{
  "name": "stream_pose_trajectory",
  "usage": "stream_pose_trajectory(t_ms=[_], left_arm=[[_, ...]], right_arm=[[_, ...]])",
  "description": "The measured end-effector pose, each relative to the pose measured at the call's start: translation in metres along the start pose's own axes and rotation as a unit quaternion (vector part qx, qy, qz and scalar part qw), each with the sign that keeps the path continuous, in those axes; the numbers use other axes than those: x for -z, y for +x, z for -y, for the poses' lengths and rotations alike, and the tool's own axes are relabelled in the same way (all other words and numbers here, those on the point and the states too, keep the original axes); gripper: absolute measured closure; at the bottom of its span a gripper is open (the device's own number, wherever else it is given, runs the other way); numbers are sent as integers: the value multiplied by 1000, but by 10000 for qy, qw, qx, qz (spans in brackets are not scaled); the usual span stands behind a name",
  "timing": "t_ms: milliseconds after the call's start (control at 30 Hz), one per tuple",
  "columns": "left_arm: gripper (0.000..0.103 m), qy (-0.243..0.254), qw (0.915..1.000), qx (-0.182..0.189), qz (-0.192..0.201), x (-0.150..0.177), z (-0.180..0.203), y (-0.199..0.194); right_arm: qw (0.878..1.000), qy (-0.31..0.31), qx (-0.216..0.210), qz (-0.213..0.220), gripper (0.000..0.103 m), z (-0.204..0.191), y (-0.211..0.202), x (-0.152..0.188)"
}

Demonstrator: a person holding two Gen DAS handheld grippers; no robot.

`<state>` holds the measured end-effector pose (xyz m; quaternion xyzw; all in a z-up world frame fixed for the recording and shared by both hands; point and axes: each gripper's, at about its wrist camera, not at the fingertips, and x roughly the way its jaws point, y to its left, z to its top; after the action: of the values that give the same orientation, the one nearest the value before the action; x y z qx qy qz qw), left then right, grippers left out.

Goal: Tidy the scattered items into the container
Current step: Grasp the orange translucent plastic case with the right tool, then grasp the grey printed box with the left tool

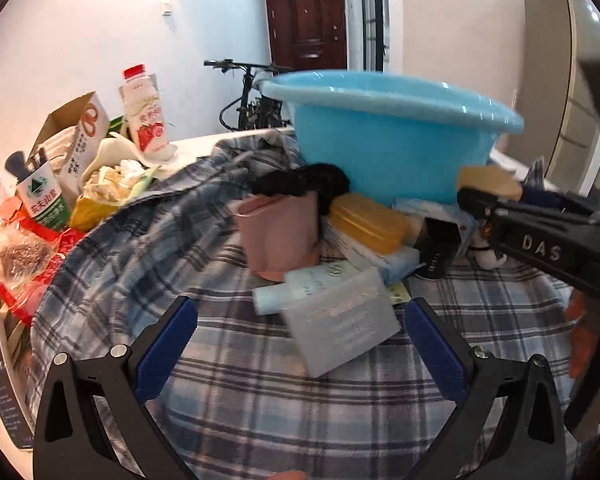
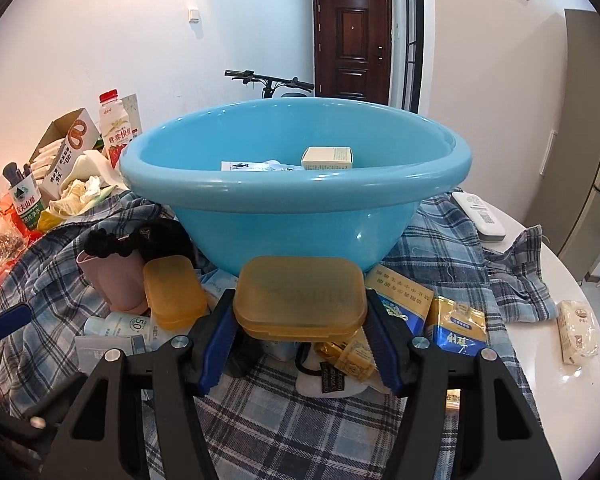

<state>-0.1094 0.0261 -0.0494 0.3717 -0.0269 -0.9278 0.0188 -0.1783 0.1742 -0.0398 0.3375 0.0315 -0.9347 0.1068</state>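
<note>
My right gripper [image 2: 300, 338] is shut on an amber translucent soap box [image 2: 300, 296], held just in front of the blue basin [image 2: 296, 208]. The basin holds a cream carton [image 2: 327, 158] and a flat packet [image 2: 260, 167]. In the left wrist view my left gripper [image 1: 300, 344] is open above the plaid cloth [image 1: 284, 408]. A grey frosted box [image 1: 340, 320] lies between its fingertips, untouched, on top of a pale tube [image 1: 300, 284]. Behind it are a pink cup [image 1: 278, 232], a black scrunchie [image 1: 304, 182] and a second amber box [image 1: 366, 222]. The right gripper's body [image 1: 540, 236] shows at the right edge.
Bottles, a carton and crumpled wrappers [image 1: 100, 168] crowd the table's left side. Blue and yellow packets [image 2: 456, 324] lie right of my right gripper, with a white remote [image 2: 480, 216] and a white packet [image 2: 578, 330] near the round table's edge. A bicycle [image 2: 268, 80] stands behind the basin.
</note>
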Motion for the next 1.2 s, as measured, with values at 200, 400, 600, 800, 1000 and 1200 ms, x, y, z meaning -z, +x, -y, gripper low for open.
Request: stream_pose_trajectory(t_ms=[200, 400, 600, 800, 1000, 1200], left_arm=[[0, 199, 9986, -464, -162, -2, 16, 18], [1, -21, 9987, -301, -420, 1, 13, 35], [32, -161, 9989, -53, -438, 0, 12, 36], [32, -149, 9988, 139, -450, 1, 12, 32], [33, -104, 9994, 125, -301, 0, 11, 19], [34, -185, 9995, 167, -180, -1, 2, 4]], right_arm=[[9998, 160, -34, 68, 39, 8, -6, -2], [9997, 233, -89, 84, 39, 12, -8, -3], [9997, 219, -104, 102, 39, 11, -10, -4], [9997, 197, -100, 119, 39, 10, -11, -3], [9996, 178, -110, 186, 39, 7, -15, -4], [9995, 130, -156, 262, 39, 4, -22, -5]])
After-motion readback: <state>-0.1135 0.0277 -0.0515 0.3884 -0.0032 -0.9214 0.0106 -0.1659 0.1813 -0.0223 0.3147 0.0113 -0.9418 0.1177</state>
